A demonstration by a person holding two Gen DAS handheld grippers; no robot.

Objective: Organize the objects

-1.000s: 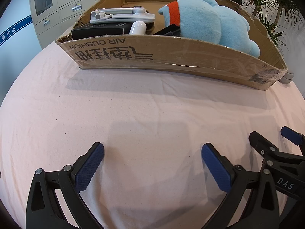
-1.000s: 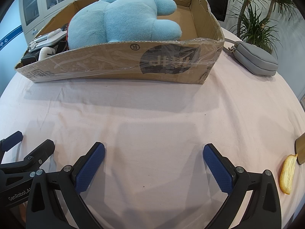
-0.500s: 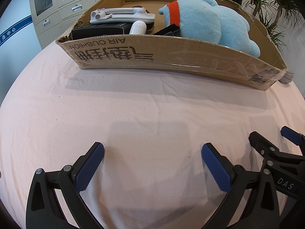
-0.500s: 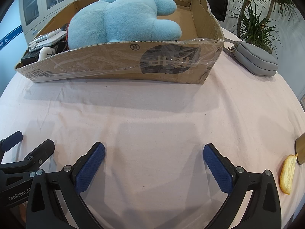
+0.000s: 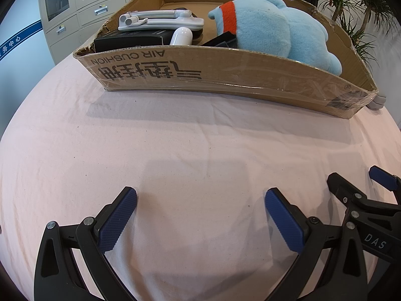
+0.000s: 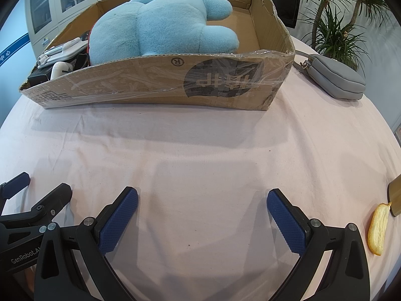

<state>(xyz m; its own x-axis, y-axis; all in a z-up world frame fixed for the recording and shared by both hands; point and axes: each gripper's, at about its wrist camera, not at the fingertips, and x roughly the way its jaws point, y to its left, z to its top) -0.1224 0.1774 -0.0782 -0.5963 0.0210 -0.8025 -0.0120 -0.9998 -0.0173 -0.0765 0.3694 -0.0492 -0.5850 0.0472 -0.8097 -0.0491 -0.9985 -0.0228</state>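
A low cardboard box stands at the back of the pink cloth. In it lie a light blue plush toy, a white folded stick, a white case and a black box. A grey pouch lies on the cloth right of the box. A yellow peel-like piece lies at the right edge. My left gripper and my right gripper are both open and empty, side by side above the cloth, well short of the box.
A brown object shows at the right edge above the yellow piece. Grey cabinets stand behind the table on the left, potted plants on the right. The right gripper shows in the left wrist view.
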